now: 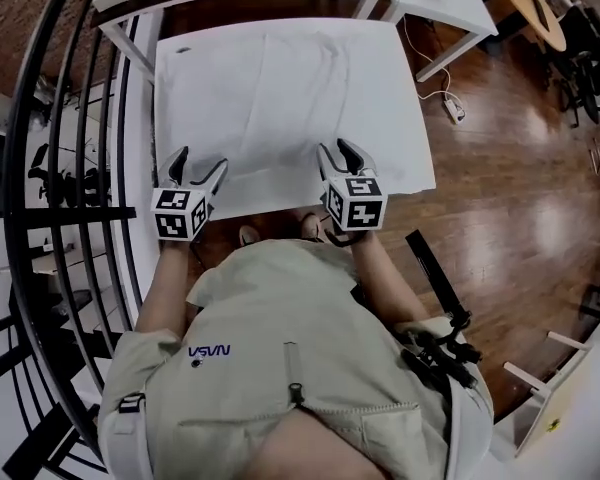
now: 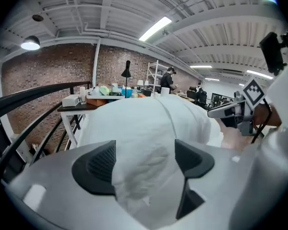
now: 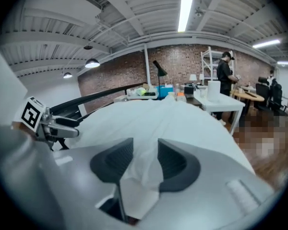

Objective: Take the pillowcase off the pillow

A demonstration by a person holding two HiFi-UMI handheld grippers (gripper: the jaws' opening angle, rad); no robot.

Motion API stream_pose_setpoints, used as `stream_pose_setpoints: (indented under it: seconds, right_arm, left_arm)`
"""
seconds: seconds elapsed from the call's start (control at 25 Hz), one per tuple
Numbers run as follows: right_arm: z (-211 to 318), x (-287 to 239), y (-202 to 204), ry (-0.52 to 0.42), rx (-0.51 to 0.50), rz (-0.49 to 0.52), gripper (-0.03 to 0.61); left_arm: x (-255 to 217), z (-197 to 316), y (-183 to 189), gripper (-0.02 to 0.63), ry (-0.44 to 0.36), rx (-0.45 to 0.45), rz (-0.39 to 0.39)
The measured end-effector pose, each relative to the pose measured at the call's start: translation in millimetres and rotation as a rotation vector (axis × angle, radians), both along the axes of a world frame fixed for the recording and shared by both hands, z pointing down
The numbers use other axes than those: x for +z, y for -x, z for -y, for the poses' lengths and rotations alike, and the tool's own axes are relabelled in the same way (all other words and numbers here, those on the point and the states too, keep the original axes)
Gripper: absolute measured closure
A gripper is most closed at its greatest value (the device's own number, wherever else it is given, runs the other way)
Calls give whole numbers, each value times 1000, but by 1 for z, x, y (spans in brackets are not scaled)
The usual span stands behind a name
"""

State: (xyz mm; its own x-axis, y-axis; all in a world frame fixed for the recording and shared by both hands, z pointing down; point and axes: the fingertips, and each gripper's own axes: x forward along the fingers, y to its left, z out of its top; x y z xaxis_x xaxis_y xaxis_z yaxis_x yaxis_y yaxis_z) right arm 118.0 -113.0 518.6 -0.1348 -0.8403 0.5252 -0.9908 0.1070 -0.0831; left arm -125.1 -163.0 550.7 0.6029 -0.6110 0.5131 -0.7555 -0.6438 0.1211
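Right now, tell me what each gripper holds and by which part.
Nothing is clamped. The left gripper and right gripper both stand open, with the near edge of the white pillowcase lying loose between their jaws.

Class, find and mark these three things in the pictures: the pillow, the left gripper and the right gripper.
pillow (image 1: 280, 98), head view, the middle of its white top.
left gripper (image 1: 202, 160), head view, midway between its fingertips.
right gripper (image 1: 334, 148), head view, midway between its fingertips.
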Motion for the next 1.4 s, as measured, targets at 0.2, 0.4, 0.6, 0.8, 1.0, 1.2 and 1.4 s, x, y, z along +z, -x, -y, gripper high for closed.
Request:
stream_pose_setpoints:
  seconds: [0.2,0.4,0.6,0.8,1.0,1.2,1.4]
  right_arm:
    - [-5,38,34,87,-75,-35,394]
    - [9,57,38,142,-81,-151,400]
    - [2,41,30,123,-44,-137,529]
    - [-9,29,14,93,-7,-117,555]
    - [-12,-1,-12,13,72,-92,560]
    - [-12,-35,-54,-80,178,-134,565]
    - [-25,-17,-101,-33,317,-50,566]
  left_arm:
    - [23,2,-6,250,24,13,57]
    - [27,6,-10,465,-34,0,154]
    - [7,12,6,601,-46,-88,93]
    - [-12,14,12,601,-58,-131,24]
    - [-47,35,42,601,-71,-255,-112]
    - [-84,60,71,601,-119,-363,-202]
    - [-68,64,88,601,-65,-423,-261]
